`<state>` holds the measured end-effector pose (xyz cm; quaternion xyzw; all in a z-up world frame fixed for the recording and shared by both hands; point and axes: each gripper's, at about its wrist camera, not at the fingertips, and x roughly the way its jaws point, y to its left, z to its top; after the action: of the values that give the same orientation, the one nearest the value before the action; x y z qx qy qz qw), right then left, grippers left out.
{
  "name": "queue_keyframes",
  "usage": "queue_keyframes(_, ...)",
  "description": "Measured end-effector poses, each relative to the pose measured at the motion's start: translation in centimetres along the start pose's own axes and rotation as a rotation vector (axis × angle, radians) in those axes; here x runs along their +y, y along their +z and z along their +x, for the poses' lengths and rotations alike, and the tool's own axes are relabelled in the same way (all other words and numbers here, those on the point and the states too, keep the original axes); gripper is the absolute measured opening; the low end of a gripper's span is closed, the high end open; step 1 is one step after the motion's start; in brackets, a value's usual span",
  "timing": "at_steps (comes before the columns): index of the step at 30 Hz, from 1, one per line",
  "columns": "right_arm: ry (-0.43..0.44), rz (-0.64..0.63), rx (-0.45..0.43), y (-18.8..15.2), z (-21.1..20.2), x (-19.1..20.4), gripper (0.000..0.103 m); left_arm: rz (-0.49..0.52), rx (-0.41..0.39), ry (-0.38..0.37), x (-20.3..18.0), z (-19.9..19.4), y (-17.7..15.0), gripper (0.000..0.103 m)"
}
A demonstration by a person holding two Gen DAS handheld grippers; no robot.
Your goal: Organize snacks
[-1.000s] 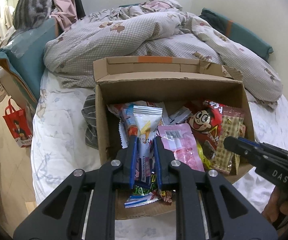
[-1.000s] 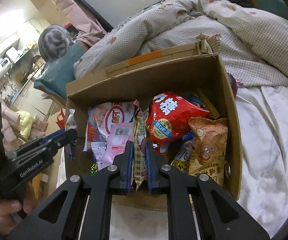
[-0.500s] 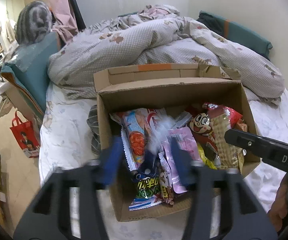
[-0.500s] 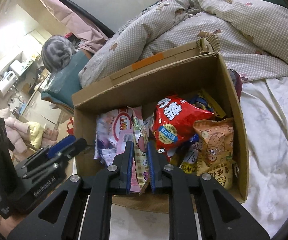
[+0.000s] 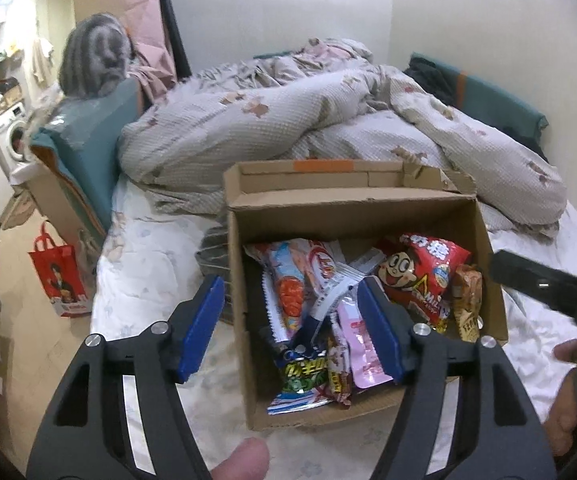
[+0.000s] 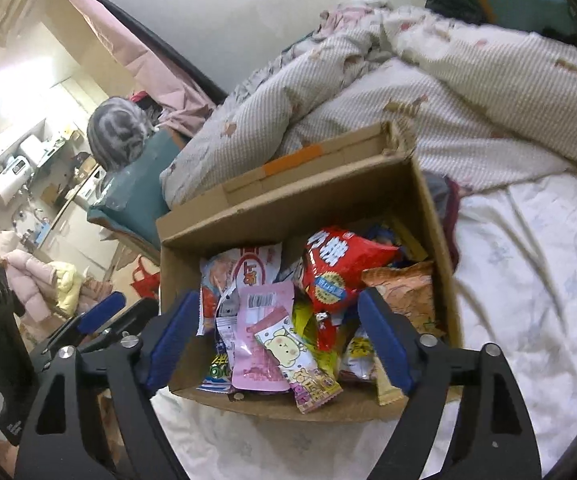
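Both grippers, left (image 5: 290, 320) and right (image 6: 278, 338), gape empty above the boxed snacks (image 6: 288, 312) (cardboard).

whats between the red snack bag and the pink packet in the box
In the right wrist view, a yellow-green wrapper shows in the gap between the red snack bag and the pink packet inside the cardboard box.

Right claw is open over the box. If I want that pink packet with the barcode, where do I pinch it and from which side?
Take the pink packet by its near bottom edge, which lies on top of the pile at the cardboard box's front wall. Bring the right claw straight down from above with its fingers across the flat faces. The barcode end is tucked among other packets.
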<state>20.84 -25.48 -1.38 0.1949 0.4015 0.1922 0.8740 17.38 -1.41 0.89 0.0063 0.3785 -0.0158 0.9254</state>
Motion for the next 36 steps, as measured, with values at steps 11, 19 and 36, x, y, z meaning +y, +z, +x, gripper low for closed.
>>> queue_keyframes(11,-0.073,-0.075,-0.105,-2.0,-6.4,2.7,0.103,-0.070,-0.002,-0.015,2.0,-4.8,-1.3,0.100)
queue_keyframes(19,-0.138,-0.139,-0.121,-5.2,-9.5,4.1,0.103,-0.084,0.007,-0.036,3.1,-8.5,-3.9,0.103)
queue_keyframes(36,-0.220,-0.204,-0.092,-9.9,-8.0,4.8,0.103,-0.089,-0.008,0.005,2.8,-9.7,-7.8,0.103)
